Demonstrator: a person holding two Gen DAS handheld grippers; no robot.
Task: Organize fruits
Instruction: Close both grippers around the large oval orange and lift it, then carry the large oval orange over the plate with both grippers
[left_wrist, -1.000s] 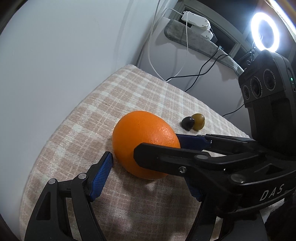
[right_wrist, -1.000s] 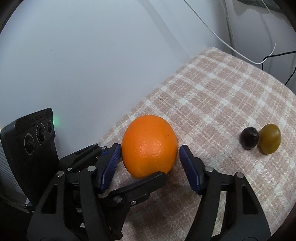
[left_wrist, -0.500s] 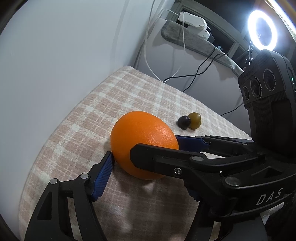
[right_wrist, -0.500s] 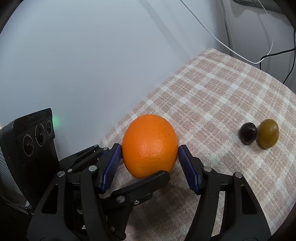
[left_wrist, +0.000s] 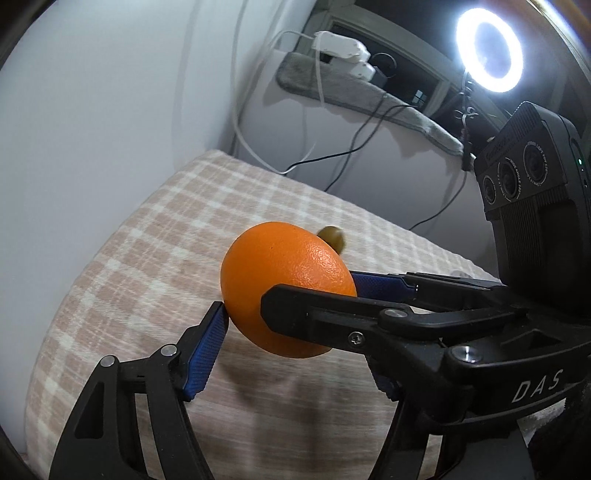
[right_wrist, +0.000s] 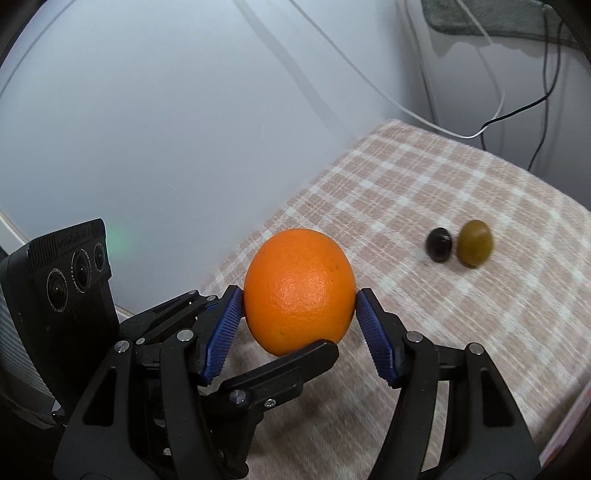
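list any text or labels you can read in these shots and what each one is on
"DAS": white letters on the black body of the right gripper, seen in the left wrist view.
Small white print rings the lenses of the camera block on that gripper: too small to read.
Embossed wording along the top edge of the left gripper's camera block: too faint to read.
The orange and the cloth carry no text.

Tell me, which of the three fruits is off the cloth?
The big orange. Both tongs pinch it, right and left, above the checked cloth, while the small dark fruit and olive-green fruit lie side by side on it.
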